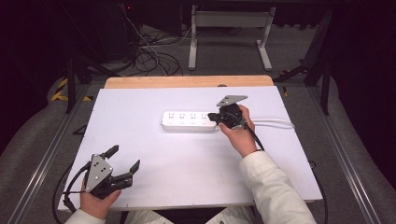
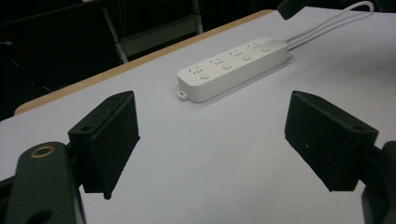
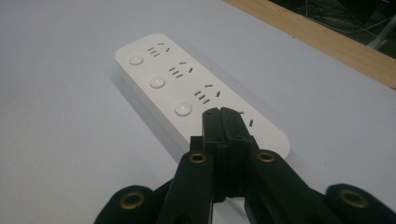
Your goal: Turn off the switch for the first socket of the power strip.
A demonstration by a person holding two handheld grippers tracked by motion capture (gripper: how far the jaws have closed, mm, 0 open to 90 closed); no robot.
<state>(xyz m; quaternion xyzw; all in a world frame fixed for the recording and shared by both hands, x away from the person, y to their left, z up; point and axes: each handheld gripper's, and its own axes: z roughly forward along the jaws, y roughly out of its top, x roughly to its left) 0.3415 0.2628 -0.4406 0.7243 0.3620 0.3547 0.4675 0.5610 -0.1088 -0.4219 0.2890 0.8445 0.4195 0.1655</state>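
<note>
Left hand-held gripper [image 1: 122, 161] near table edge [image 1: 187, 205]

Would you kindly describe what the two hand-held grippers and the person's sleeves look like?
Both are black: the left hand-held gripper and right hand-held gripper each carry a grey three-cornered plate with holes and trail a black cable. Their jaws are blocky, with brass-ringed holes at the joints. The sleeves are off-white.

Right gripper [image 3: 220, 114] covers the power strip's [image 3: 187, 88] fourth button; its cable [image 2: 327, 21] runs off the frame's top edge.
</note>
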